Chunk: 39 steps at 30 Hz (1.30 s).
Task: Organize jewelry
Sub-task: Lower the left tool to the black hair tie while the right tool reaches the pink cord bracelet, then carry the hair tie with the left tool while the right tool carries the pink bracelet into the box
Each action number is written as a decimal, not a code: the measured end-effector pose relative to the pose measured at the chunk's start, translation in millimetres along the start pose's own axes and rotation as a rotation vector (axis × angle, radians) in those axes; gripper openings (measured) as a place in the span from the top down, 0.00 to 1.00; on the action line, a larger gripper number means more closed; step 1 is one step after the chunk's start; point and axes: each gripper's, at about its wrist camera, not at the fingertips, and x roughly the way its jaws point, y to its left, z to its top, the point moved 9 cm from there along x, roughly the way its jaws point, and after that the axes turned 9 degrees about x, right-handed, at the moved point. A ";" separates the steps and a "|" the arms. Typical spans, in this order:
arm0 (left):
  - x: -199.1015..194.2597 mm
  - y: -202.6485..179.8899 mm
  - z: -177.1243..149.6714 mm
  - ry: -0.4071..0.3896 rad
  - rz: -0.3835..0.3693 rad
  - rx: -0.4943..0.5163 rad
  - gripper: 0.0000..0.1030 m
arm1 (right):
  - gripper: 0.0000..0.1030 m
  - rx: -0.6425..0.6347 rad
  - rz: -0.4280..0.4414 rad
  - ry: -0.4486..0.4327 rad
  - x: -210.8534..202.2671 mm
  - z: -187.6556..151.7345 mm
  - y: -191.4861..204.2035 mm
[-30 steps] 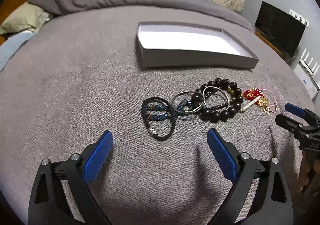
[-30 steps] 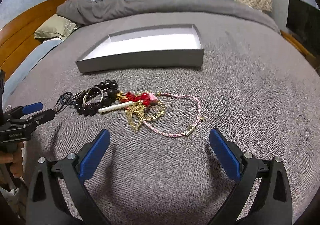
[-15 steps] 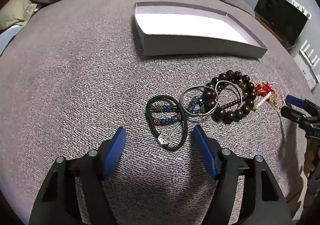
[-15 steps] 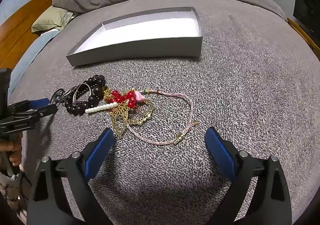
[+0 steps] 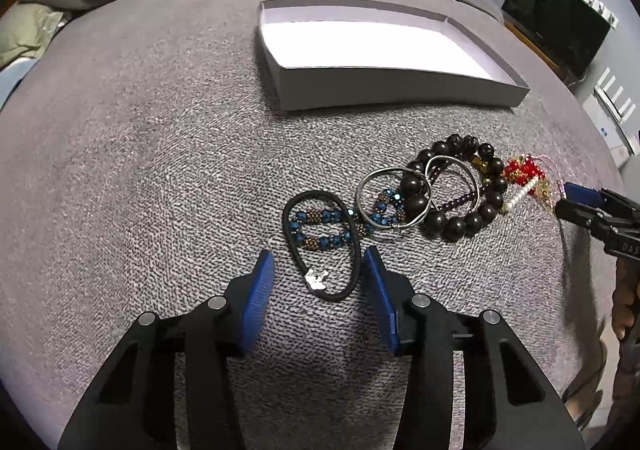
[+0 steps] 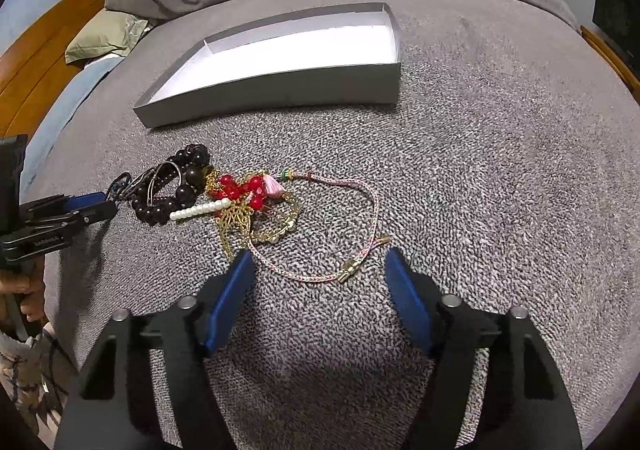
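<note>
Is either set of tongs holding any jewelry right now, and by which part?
Nothing yet. Left tongs are closing around the black cord bracelet; right tongs around the pink cord bracelet.

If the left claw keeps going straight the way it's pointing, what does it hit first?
Most likely the black hair tie: its near loop with the small silver charm lies between the closing left claw fingers, not yet pinched. Depth is hard to judge; the fingertips may meet the grey blanket simultaneously.
</note>
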 end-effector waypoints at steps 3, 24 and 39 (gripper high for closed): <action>3.3 -2.8 -0.7 0.014 -0.002 0.012 0.63 | 0.49 0.004 0.011 0.018 0.9 -0.3 -1.0; 1.5 -1.0 2.9 0.034 -0.071 -0.002 0.77 | 0.60 0.029 0.030 0.071 2.1 12.4 -1.8; 8.9 2.6 3.6 0.074 -0.125 -0.005 0.92 | 0.94 0.072 0.087 0.117 8.2 12.9 -10.6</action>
